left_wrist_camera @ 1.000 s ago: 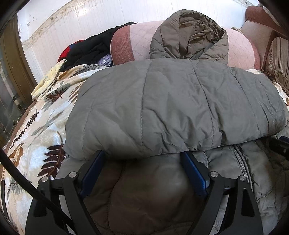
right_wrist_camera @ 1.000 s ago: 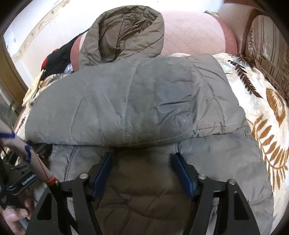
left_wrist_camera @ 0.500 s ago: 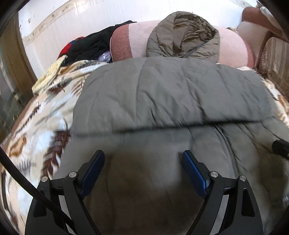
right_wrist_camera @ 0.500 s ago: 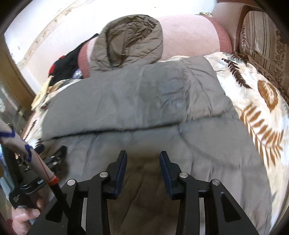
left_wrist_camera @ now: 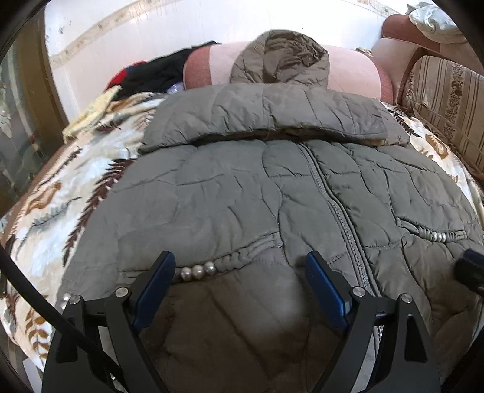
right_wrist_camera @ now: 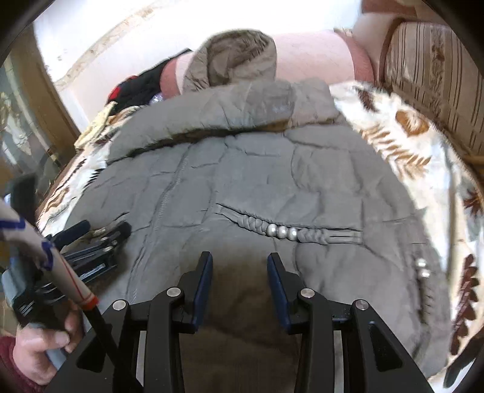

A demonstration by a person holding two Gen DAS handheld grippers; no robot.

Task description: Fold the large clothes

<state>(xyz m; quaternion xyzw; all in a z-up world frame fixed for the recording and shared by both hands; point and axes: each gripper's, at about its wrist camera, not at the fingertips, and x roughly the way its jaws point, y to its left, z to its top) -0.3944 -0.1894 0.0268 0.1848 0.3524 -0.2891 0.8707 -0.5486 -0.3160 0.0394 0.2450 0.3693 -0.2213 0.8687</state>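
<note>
The hem of the grey puffer jacket (left_wrist_camera: 257,196) is best being gripped evenly; left tool (left_wrist_camera: 240,288) gaping empty, right tool (right_wrist_camera: 239,282) half-closed, empty.

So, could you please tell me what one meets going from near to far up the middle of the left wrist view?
Left claw → pearl beads → quilted jacket body → folded sleeve band → hood → pink bolster → white wall.
</note>
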